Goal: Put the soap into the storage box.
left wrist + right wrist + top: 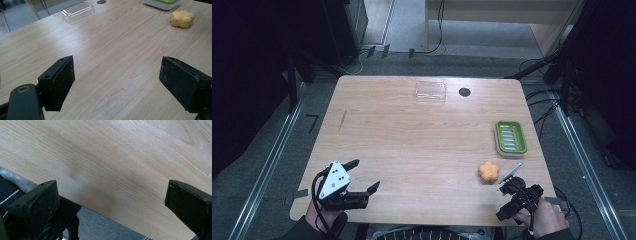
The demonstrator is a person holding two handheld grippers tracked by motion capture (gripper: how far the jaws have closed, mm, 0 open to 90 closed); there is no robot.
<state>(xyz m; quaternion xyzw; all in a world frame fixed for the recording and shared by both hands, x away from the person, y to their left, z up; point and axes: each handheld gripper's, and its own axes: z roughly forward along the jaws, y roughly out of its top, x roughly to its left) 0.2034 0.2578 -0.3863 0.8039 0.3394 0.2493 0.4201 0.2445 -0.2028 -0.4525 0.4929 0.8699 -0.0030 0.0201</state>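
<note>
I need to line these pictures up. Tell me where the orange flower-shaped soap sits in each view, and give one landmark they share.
High view: the orange soap lies at lower right, just beyond the right gripper.
Left gripper view: upper right corner, near the green soap dish.
Right gripper view: not in it.
Shared landmark: the light wooden table, in all three views.

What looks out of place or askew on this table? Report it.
Nothing is spilled or damaged. The orange soap lies loose on the wood, apart from the green soap dish, whose clear lid sits alone at the far edge. Both the left gripper and the right gripper are open and empty.
</note>
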